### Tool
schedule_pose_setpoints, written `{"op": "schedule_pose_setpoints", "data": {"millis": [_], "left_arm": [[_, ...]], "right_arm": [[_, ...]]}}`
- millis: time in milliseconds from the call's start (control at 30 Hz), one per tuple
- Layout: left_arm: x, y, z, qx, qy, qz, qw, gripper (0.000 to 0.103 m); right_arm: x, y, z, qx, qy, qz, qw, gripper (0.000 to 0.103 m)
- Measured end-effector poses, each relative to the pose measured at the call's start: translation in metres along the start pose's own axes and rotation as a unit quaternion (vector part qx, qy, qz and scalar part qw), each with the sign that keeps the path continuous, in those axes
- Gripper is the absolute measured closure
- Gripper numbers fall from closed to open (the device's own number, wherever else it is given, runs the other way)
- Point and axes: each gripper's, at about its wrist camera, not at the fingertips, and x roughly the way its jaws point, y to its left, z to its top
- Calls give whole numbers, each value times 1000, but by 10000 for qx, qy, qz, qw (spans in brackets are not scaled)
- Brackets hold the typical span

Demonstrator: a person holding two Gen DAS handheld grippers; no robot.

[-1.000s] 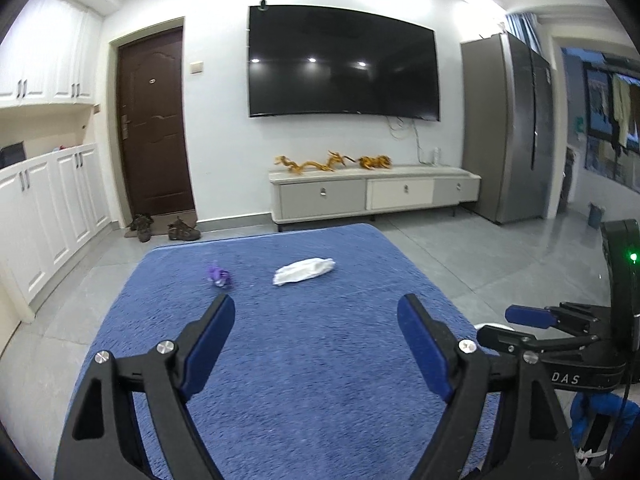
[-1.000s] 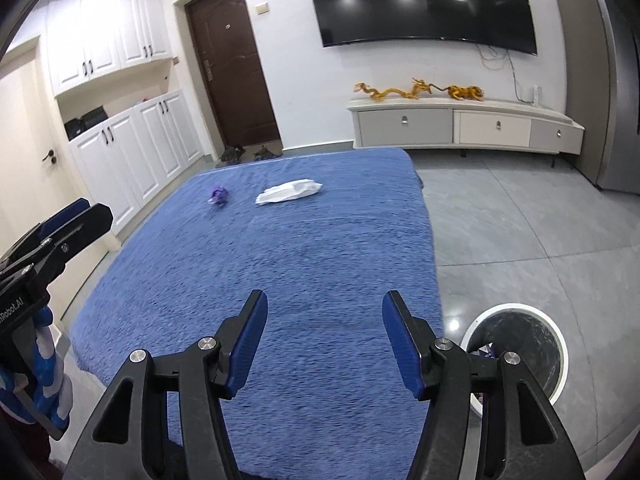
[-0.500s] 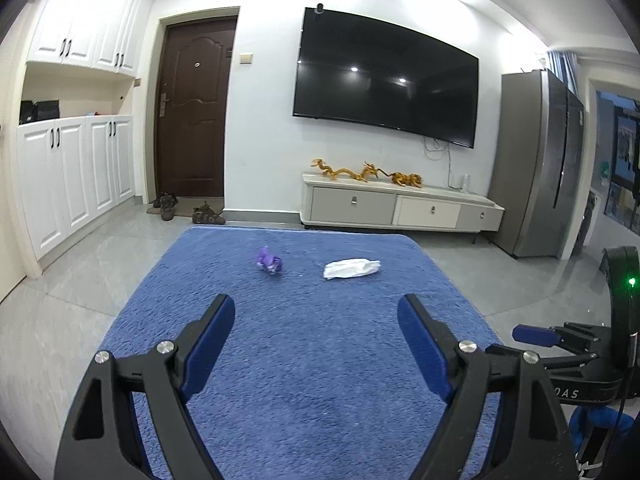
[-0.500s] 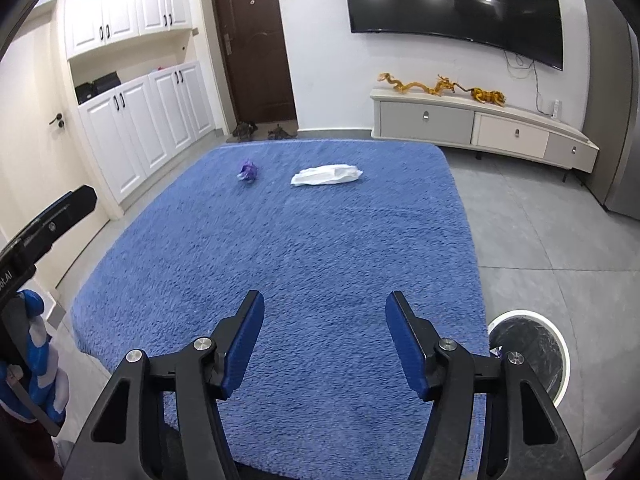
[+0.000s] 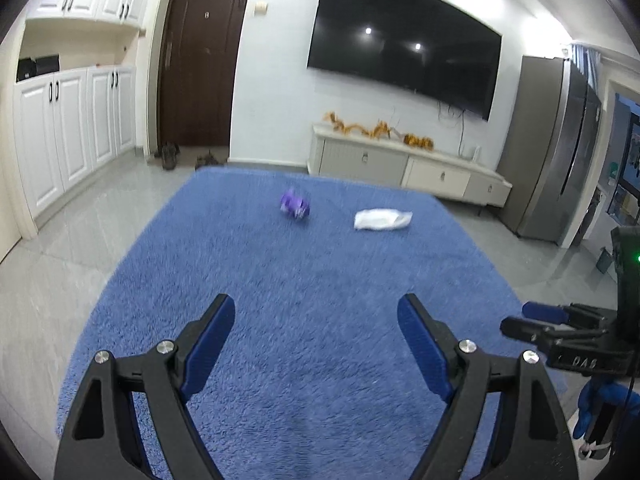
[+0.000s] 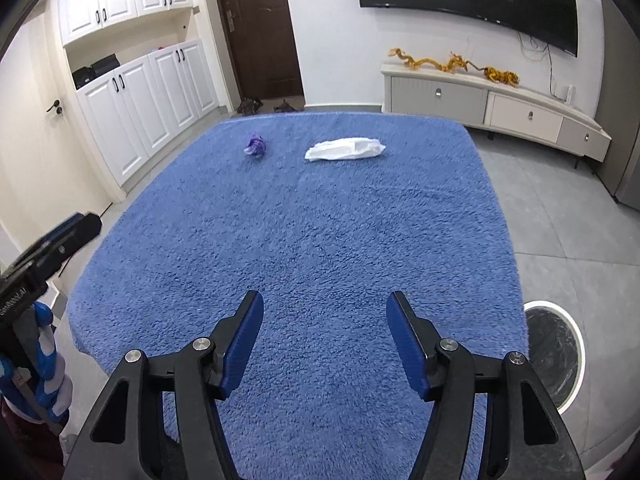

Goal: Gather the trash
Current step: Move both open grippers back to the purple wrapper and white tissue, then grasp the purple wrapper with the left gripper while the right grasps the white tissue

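- Left gripper [image 5: 316, 322] is hanging over the near part of the blue rug [image 5: 320, 280], its blue-padded jaws spread wide with only pile showing between them.
- Right gripper [image 6: 325, 320] is likewise hovering above the rug, jaws standing apart at a middling gap and gripping nothing.
- Crumpled purple wrapper [image 6: 255, 146] is lying on the far part of the rug, left of centre; it is smeared by blur in the left wrist view.
- White crumpled bag [image 6: 346, 149] is lying near the wrapper, to its right and not touching it.
- Round white-rimmed bin [image 6: 560, 350] is sitting on the grey tiled floor [image 6: 580, 216], just off the rug's near right edge, dark inside.
- Beyond the rug: low TV cabinet [image 6: 480, 100] carrying golden dragon figures [image 6: 452, 65], wall TV [image 5: 404, 46] above, brown door [image 5: 196, 64] and white cupboards [image 6: 160, 84] to the left.
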Motion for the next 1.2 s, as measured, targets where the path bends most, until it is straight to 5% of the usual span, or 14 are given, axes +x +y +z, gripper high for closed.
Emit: {"op": "schedule_pose_setpoints", "data": {"millis": [233,467,833,1133,1200], "left_arm": [[36,12,10,111,399,41,9991,20],[110,23,54,189,757,173,9968,20],[236,25,101,-79,1079,467,9930,20],[284,32,115,-226,1147,756,9903,21],[292,35,117,-308,1212,788,9890,30]], "right_arm": [[30,-3,11,59,203,39,9998,40],[77,-18,44,281,418,330,9982,40],[174,-76,131,1492,343,685,9858,36],[232,-89,171,2103,257,951,9727,36],[238,-83,178,1973,244,916,9758,35]]}}
